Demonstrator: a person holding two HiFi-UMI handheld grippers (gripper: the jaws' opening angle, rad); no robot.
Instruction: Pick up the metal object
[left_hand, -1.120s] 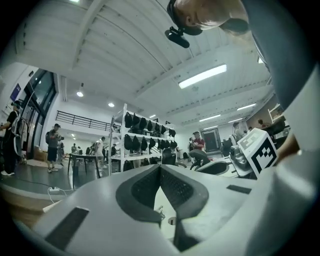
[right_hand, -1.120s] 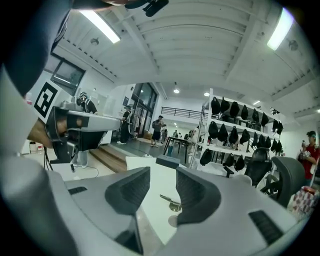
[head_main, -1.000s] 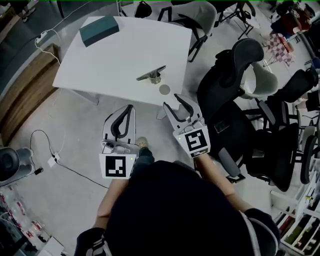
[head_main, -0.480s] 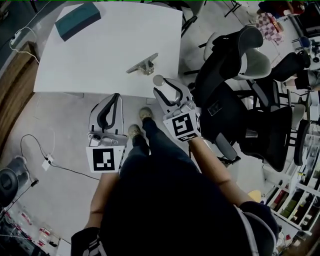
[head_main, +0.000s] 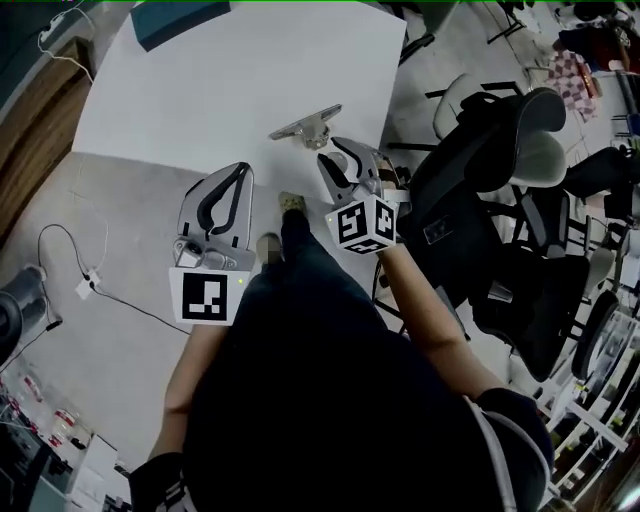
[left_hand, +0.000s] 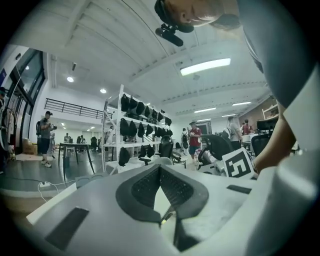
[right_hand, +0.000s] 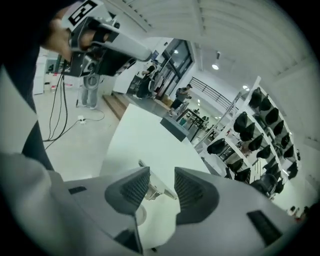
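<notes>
- The metal object (head_main: 305, 126), a flat bar on a short round foot, stands on the white table (head_main: 200, 90). In the head view it is in the upper middle of the frame, near the table's closer right corner.
- The right gripper (head_main: 330, 153) points at it from just below and to the right in the frame. Its claw is released, with the jaws plainly apart. The tips stop just short of the bar and do not touch it.
- In the right gripper view the bar shows through the gap between the two ribbed pads (right_hand: 136, 186), lying on the table beyond them. Nothing sits between the pads themselves.
- A pale round disc (right_hand: 141, 216) lies flat on the table at the lower left of the bar in that view, partly behind the left jaw.
- The left gripper (head_main: 240, 172) is to the left of the right one in the head view. Its tips are at the table's near edge and its body is over the grey floor (head_main: 120, 230).
- Its claw is clenched. In the left gripper view the pads meet at their tips, with only a thin wedge of light below them, and nothing is caught between them.
- A teal box (head_main: 178, 15) lies at the top left of the head view, at the far end of the table, well apart from both grippers.
- Black office chairs (head_main: 520, 200) crowd the right side of the frame.
- The person's dark top fills the lower middle, and a shoe (head_main: 291, 203) shows on the floor between the two grippers.
</notes>
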